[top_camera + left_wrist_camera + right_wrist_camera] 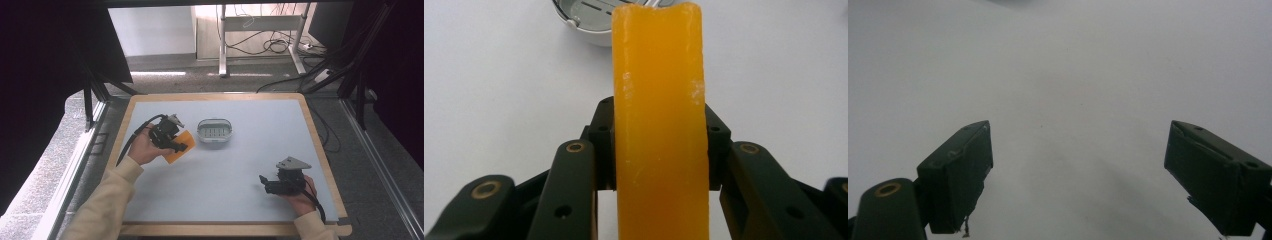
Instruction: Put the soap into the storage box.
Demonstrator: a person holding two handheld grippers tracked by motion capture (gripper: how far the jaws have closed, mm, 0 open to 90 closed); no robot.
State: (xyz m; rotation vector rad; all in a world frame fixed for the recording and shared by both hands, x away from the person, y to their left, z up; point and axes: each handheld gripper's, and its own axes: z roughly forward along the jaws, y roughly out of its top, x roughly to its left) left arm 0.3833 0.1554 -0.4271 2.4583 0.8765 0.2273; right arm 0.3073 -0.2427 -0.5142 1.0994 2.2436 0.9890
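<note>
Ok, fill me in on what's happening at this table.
A person is working at the table with a set of tongs in each hand. The left tongs are shut on an orange block, holding it just left of a small white oval container with a slotted insert. The right tongs stand open with nothing between them, low over the grey surface near the right front corner. The block is not in the container yet.

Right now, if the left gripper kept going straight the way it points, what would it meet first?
Probably the white slotted dish: it lies just ahead of the orange bar clamped in the left gripper, though depth is unclear.
</note>
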